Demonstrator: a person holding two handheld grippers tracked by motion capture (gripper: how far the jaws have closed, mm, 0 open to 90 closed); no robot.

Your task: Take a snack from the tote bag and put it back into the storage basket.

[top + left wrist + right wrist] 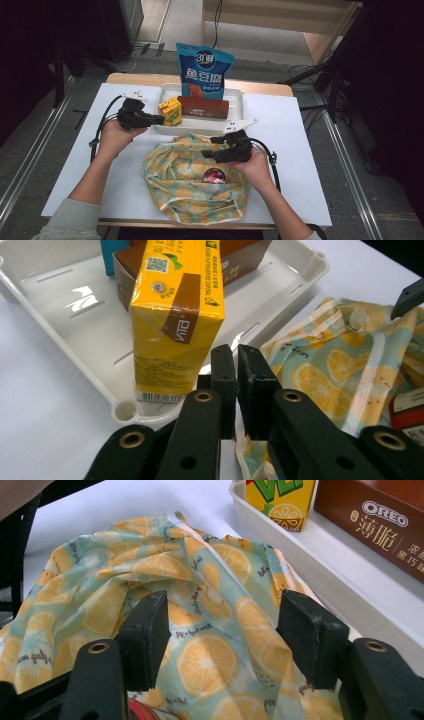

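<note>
Yellow carton (172,320) stands freed beyond my shut, empty left gripper (236,390); my right gripper (230,630) gapes over the bag (200,630), ready to unpack.

**Three views: one overhead, two riding on the grippers**

The high view looks forward and down from above the person's side, taking in the whole white table (300,150), the white tray (239,100) at its far side and the floor beyond. The left gripper view sits low and very close behind its own jaws, facing the yellow carton (175,315) at the tray's near corner. The right gripper view, equally near, looks along its jaws over the lemon-print bag (200,605) toward the tray. All three views share the carton, the brown box (380,525), the tray's rim and the bag.
</note>
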